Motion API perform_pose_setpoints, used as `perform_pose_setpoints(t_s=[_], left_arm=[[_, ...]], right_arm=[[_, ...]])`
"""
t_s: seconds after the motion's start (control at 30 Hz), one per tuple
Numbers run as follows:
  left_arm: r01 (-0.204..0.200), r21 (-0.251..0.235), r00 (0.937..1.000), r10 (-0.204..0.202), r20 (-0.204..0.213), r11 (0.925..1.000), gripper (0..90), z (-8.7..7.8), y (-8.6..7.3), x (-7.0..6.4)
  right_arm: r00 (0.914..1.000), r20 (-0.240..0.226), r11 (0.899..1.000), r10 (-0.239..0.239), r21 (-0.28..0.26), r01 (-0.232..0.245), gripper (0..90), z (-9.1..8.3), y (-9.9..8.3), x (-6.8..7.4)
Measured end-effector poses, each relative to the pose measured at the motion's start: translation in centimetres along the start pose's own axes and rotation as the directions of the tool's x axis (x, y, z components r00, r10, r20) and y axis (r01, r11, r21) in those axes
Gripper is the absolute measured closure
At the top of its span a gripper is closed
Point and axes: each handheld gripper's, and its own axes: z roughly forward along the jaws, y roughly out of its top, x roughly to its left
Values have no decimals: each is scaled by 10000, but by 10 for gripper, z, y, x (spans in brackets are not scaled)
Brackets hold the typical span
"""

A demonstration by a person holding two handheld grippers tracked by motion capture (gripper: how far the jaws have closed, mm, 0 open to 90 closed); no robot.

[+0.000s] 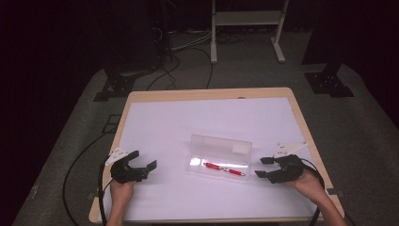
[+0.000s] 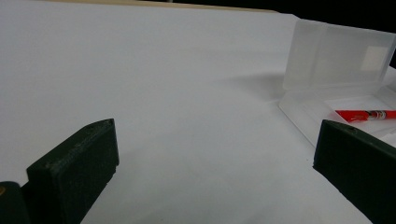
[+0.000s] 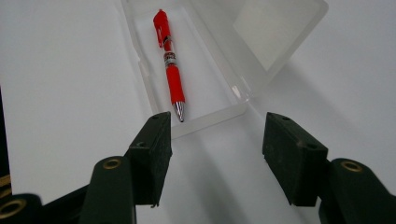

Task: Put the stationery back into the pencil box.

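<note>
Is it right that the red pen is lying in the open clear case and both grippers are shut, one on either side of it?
Not quite. The red pen does lie in the open clear case, but the left gripper and right gripper are both open, as the high view shows.

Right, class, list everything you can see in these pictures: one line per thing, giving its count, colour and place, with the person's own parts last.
pen: 1, red with a silver tip, lying inside the case tray
case: 1, clear plastic, lid open and standing up at the far side, middle of the table
table: 1, wooden edge with a white top, centre of the high view
frame: 1, white, on the floor beyond the table
cables: several, black, on the floor beyond and left of the table
left gripper: 1, black, open, left of the case
right gripper: 1, black, open, right of the case
</note>
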Motion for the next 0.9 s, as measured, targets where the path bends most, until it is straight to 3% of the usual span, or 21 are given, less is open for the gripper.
perform_pose_setpoints(t_s=[0.9], left_arm=[[-41, 30, 10000, 40, 13, 10000, 0, 0, 0, 0]], right_arm=[[9980, 240, 9982, 581, 102, -584, 409, -10, -28, -3]])
